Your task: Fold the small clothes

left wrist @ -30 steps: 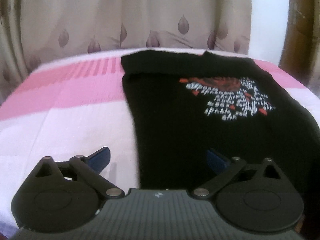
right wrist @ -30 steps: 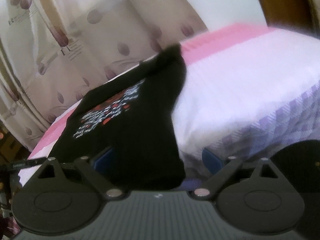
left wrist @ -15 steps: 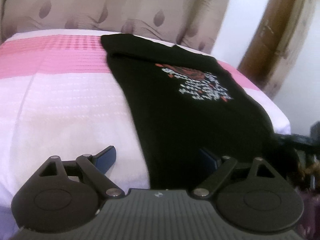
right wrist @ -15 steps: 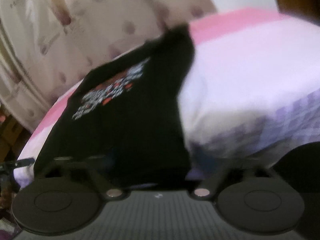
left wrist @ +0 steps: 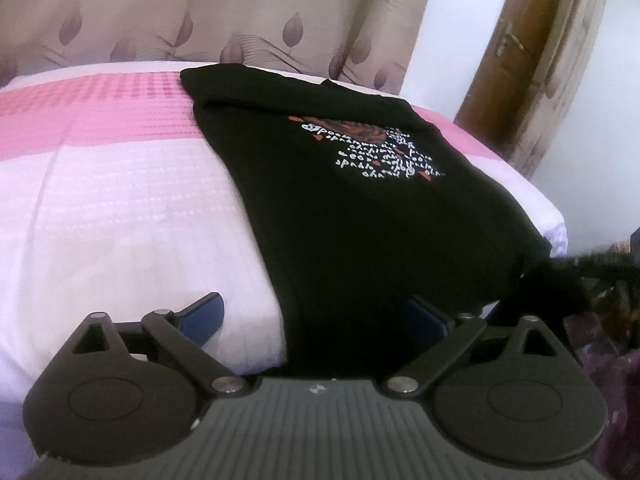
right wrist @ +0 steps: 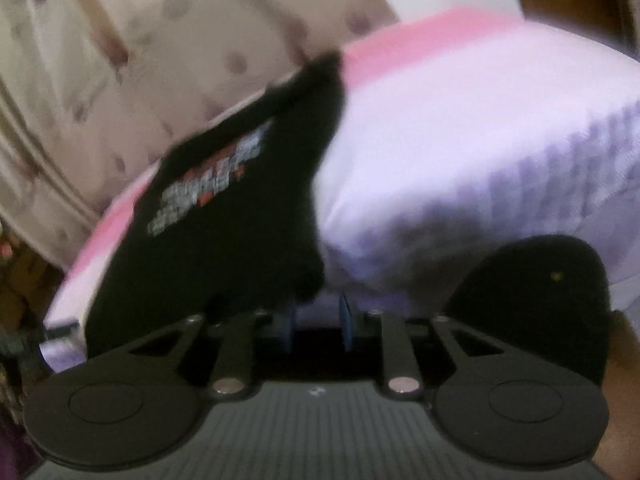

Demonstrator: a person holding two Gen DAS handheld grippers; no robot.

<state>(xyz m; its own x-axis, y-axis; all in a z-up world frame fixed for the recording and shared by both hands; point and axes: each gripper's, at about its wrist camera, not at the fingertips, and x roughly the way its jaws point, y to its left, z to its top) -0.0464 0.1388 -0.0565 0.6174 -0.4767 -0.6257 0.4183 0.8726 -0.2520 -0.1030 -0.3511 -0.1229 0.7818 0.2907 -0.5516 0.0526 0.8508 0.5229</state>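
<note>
- The bed [left wrist: 112, 208], under a pink and white cover, fills both views; a leaf-patterned curtain [left wrist: 208, 12] hangs at its far side, and a brown wooden door [left wrist: 532, 52] stands far right in the left wrist view.
- The black T-shirt [left wrist: 360, 216] lies flat along the bed's right part, printed chest toward the far end, its hem hanging over the near edge.
- The left gripper [left wrist: 316, 318] sits at the near edge with its jaws opening wide: the shirt's left edge and hem fall between the blue pads, which do not press on the cloth.
- The right gripper [right wrist: 316, 326], seen through blur, is at the hem's other near corner. Its jaws are closing, and a dark tip of cloth hangs just beyond them; whether the pads [right wrist: 345, 326] touch it cannot be told.
</note>
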